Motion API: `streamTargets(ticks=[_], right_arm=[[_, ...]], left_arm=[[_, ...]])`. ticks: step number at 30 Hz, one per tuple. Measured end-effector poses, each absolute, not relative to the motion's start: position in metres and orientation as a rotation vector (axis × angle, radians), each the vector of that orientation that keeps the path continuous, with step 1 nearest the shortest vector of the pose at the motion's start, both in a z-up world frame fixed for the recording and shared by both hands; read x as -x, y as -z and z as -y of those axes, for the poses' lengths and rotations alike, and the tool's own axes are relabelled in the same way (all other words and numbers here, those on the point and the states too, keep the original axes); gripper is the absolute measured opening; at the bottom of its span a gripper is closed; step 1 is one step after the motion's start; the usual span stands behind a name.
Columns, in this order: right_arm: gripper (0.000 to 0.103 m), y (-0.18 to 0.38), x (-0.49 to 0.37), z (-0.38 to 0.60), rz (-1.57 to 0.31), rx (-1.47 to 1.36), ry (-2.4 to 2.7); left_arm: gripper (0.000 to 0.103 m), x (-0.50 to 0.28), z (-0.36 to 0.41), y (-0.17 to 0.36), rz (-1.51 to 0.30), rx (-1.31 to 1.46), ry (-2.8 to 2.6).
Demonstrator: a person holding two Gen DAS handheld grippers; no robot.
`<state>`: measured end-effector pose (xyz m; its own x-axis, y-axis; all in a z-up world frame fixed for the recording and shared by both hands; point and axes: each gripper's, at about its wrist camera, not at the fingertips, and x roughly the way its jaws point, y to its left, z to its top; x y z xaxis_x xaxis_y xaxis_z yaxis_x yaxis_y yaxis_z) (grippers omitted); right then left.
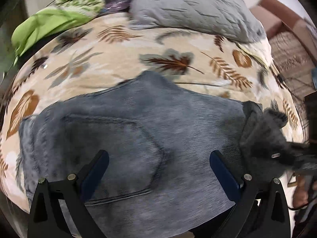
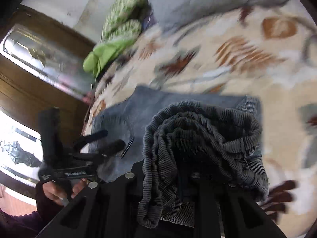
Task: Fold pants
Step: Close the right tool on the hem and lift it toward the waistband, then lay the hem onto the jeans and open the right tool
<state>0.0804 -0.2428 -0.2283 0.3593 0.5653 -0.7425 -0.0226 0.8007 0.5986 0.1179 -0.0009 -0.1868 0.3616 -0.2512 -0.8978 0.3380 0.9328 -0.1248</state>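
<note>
Grey-blue corduroy pants lie spread on a leaf-patterned bed sheet, a back pocket facing up. My left gripper is open and empty, hovering just above the seat of the pants. My right gripper is shut on the dark ribbed waistband of the pants, bunched over its fingers and lifted off the bed. The right gripper also shows at the right edge of the left wrist view, holding that bunched cloth. The left gripper appears in the right wrist view, over the flat part of the pants.
A grey pillow lies at the back of the bed. Green and patterned clothes are piled at the back left. A wooden wardrobe with a mirror stands beside the bed. Brown furniture is at the far right.
</note>
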Motion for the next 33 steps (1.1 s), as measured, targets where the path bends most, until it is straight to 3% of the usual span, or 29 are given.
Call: streamTargets(ticks=[3, 5, 6, 10, 16, 18, 21, 33], right_arm=[[0.034, 0.246, -0.088, 0.226, -1.205, -0.544, -0.409], [0.059, 0.25, -0.088, 0.226, -1.187, -0.623, -0.467], [0.066, 0.249, -0.087, 0.224, -1.177, -0.643, -0.492], [0.066, 0.235, -0.078, 0.216, -1.151, -0.566, -0.486], [0.066, 0.217, -0.064, 0.276, -1.017, -0.687, -0.345], [0.062, 0.221, -0.07, 0.289, -1.024, -0.699, -0.272], [0.043, 0.228, -0.086, 0.288, -1.035, -0.66, -0.236], [0.04, 0.254, -0.149, 0.237, -1.199, -0.373, -0.181]], left_arm=[[0.102, -0.12, -0.019, 0.185, -1.131, -0.042, 0.366], [0.102, -0.122, -0.026, 0.185, -1.129, -0.028, 0.354], [0.102, -0.121, -0.028, 0.184, -1.127, -0.026, 0.358], [0.102, -0.115, -0.021, 0.175, -1.1, -0.032, 0.397], [0.102, -0.1, 0.016, 0.186, -1.107, -0.105, 0.467], [0.102, -0.098, 0.033, 0.2, -1.13, -0.141, 0.463], [0.101, -0.094, 0.054, 0.221, -1.151, -0.226, 0.449], [0.102, -0.082, 0.064, 0.233, -1.131, -0.338, 0.432]])
